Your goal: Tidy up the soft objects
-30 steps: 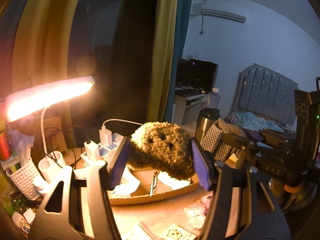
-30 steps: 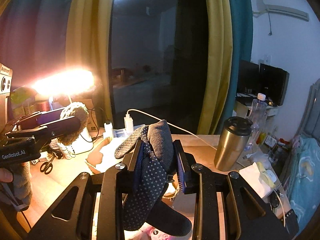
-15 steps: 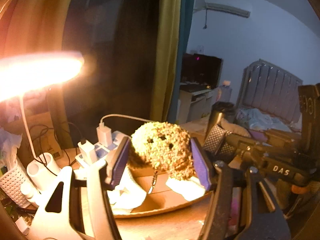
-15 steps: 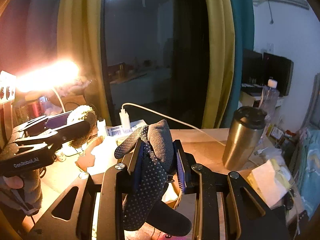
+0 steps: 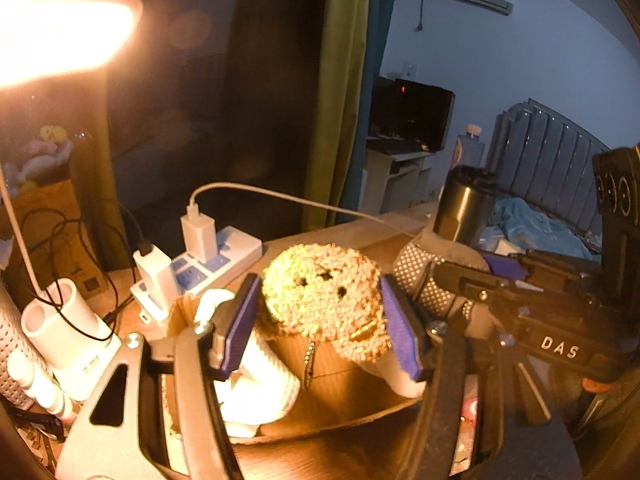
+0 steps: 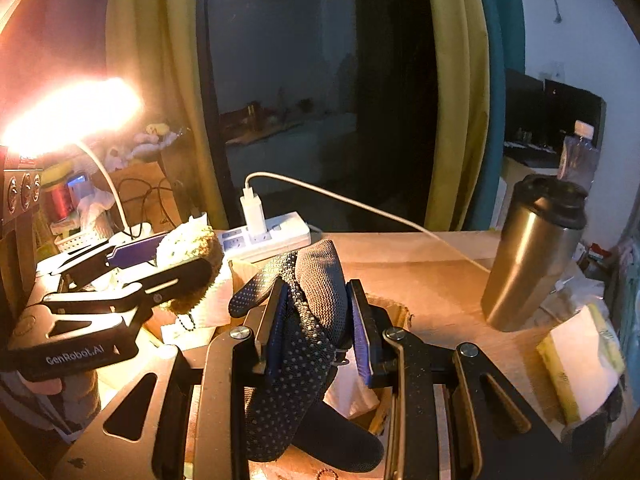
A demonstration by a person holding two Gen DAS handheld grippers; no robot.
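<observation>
My left gripper (image 5: 320, 312) is shut on a fuzzy brown plush toy (image 5: 324, 300) with a bead chain, held above an open cardboard box (image 5: 340, 396). White knitted cloth (image 5: 260, 384) lies in the box. My right gripper (image 6: 316, 320) is shut on a dark dotted glove (image 6: 304, 336), over the box's right side (image 6: 394, 312). In the right wrist view the left gripper (image 6: 160, 264) with the plush (image 6: 192, 240) is at the left. In the left wrist view the right gripper (image 5: 444, 280) with the glove (image 5: 416, 268) is at the right.
A lit desk lamp (image 5: 60, 28) glares at the upper left. A white power strip (image 6: 268, 236) with chargers and a cable lies behind the box. A steel tumbler (image 6: 532, 252) stands at the right. White holders (image 5: 60, 324) and a basket are at the left.
Both grippers have moved forward and lower over the cardboard box, still holding the plush and the glove. The lamp now sits higher in the left wrist view.
</observation>
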